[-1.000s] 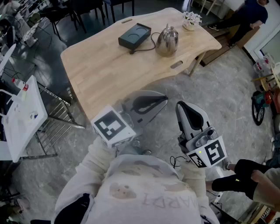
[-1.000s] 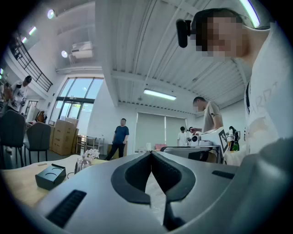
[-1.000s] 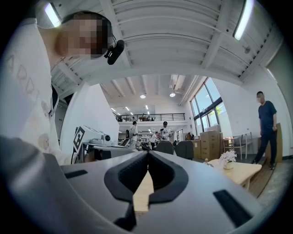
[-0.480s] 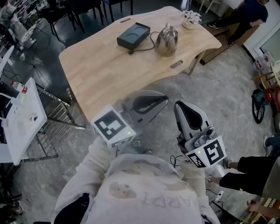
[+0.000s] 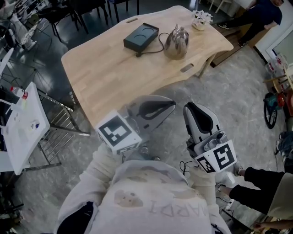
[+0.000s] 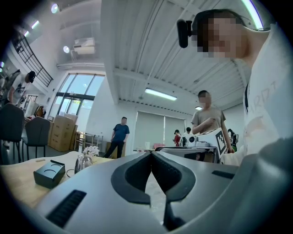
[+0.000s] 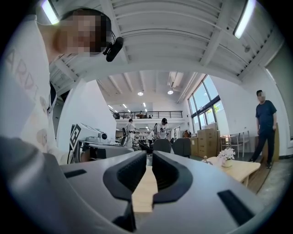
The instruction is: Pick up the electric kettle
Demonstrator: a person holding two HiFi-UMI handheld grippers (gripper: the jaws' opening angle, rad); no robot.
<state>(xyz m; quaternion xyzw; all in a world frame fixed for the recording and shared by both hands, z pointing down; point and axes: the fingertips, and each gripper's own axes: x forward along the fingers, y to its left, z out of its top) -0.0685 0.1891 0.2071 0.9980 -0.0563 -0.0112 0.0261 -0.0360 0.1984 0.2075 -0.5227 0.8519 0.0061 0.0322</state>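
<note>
The steel electric kettle (image 5: 176, 42) stands on the far part of the wooden table (image 5: 110, 73), right of its black base (image 5: 141, 37), with a cord between them. The left gripper view shows the kettle (image 6: 82, 163) and base (image 6: 49, 173) small at the lower left. Both grippers hover over the floor short of the table's near edge, well away from the kettle. My left gripper (image 5: 172, 104) (image 6: 151, 154) is shut and holds nothing. My right gripper (image 5: 188, 109) (image 7: 149, 155) is also shut and holds nothing.
A small pot of white flowers (image 5: 201, 20) (image 7: 226, 155) sits at the table's far right corner. A white cart (image 5: 23, 123) with a metal frame stands to the left. Dark chairs (image 5: 91, 9) line the far side. Bystanders stand at the top right (image 5: 261, 13) and lower right (image 5: 256, 192).
Both grippers stay shut and keep nearly the same place in the head view. The bystander's dark sleeve at the lower right has shifted.
</note>
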